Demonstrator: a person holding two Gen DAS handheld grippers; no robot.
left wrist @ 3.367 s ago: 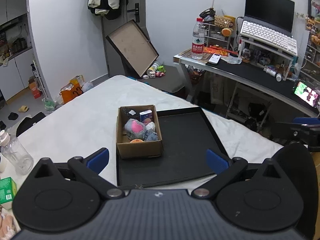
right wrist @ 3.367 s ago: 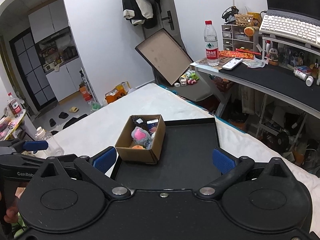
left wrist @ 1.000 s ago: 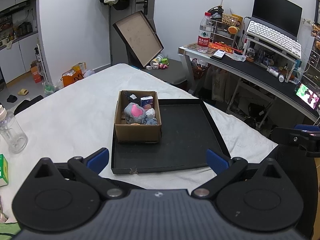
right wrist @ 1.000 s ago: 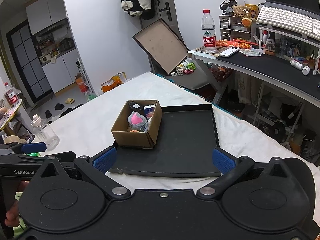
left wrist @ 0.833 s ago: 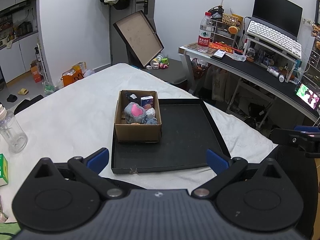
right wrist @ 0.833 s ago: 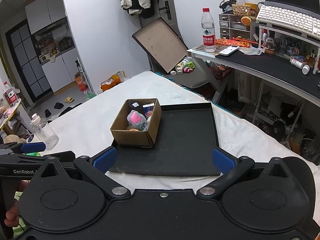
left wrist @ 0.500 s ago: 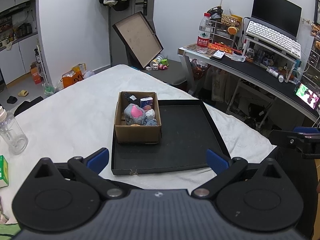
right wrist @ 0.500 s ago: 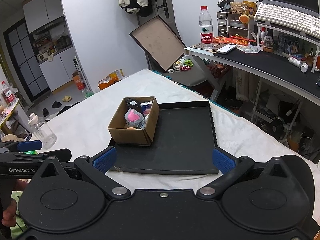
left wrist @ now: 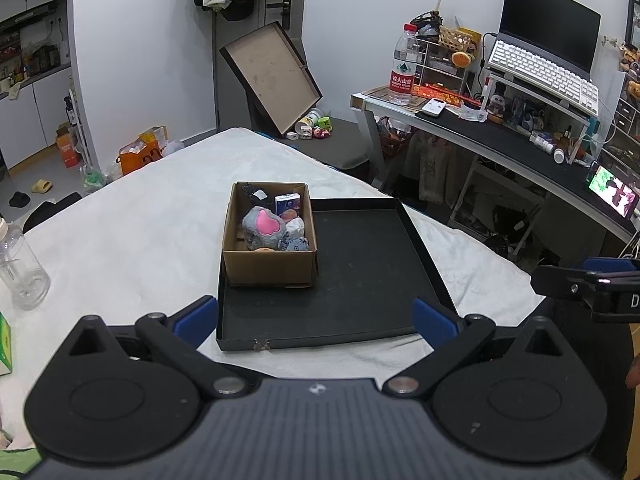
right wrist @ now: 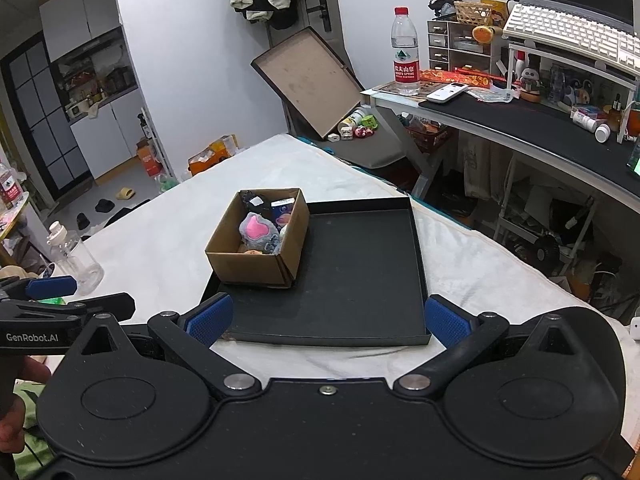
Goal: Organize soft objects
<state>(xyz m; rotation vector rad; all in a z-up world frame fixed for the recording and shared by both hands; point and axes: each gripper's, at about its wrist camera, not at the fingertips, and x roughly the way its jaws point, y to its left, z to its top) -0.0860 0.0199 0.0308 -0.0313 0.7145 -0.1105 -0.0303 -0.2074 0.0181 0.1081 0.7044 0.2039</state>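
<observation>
Your left gripper [left wrist: 314, 316] and right gripper [right wrist: 326, 316] both hang spread and empty short of the black tray's [left wrist: 360, 264] near edge. The soft toys [left wrist: 266, 232] sit bunched inside the cardboard box [left wrist: 268, 266] at the tray's left edge. This fits either toys awaiting laying out or already gathered in.

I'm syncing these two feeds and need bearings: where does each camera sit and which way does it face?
Left wrist: on the left gripper, facing the cardboard box in the black tray; the right gripper shows at right.
Right wrist: on the right gripper, facing the same box from its right; the left gripper and a hand show at left.
Shared: box, tray, desk.
</observation>
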